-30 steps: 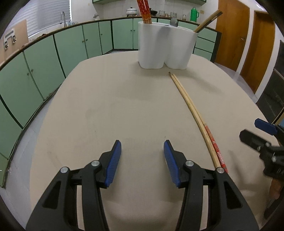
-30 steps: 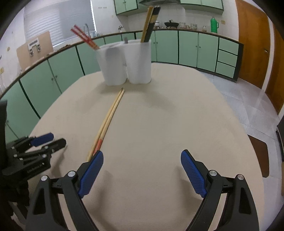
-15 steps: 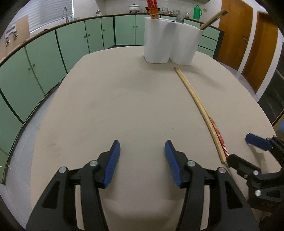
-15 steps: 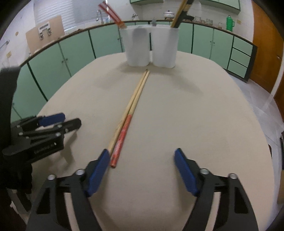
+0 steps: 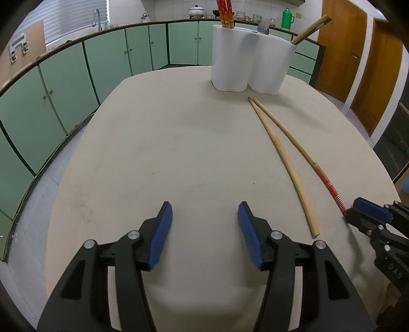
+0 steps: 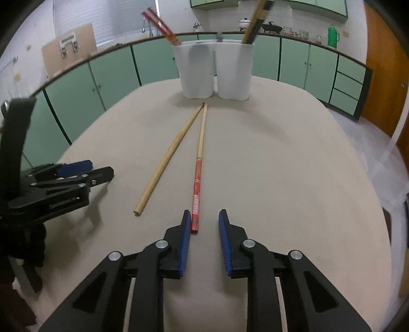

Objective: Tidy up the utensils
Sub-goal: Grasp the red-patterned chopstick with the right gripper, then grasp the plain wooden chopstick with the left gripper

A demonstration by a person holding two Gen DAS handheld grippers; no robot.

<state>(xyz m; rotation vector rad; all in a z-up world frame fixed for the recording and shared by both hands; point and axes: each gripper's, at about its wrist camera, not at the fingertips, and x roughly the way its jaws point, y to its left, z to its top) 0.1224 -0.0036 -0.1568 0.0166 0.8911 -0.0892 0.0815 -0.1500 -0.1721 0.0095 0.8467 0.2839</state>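
Two chopsticks lie on the beige table (image 6: 294,166). One is plain wood (image 6: 170,154) (image 5: 283,163). The other has a red patterned end (image 6: 197,189) (image 5: 329,184). Their far tips meet near the white two-part utensil holder (image 6: 214,71) (image 5: 250,61), which holds red chopsticks (image 6: 161,24), wooden sticks (image 6: 255,19) and a metal utensil. My right gripper (image 6: 204,219) is partly closed, its jaws on either side of the red end, not clamping it. My left gripper (image 5: 204,212) is open and empty over bare table, left of the chopsticks.
Green cabinets (image 5: 107,66) curve around the table's far side. A wooden door (image 5: 340,51) stands at the right. The table's edges drop to a tiled floor (image 6: 370,132).
My right gripper has moved to the red chopstick end and narrowed around it. The two chopsticks have spread apart at their near ends. The left gripper has drifted slightly.
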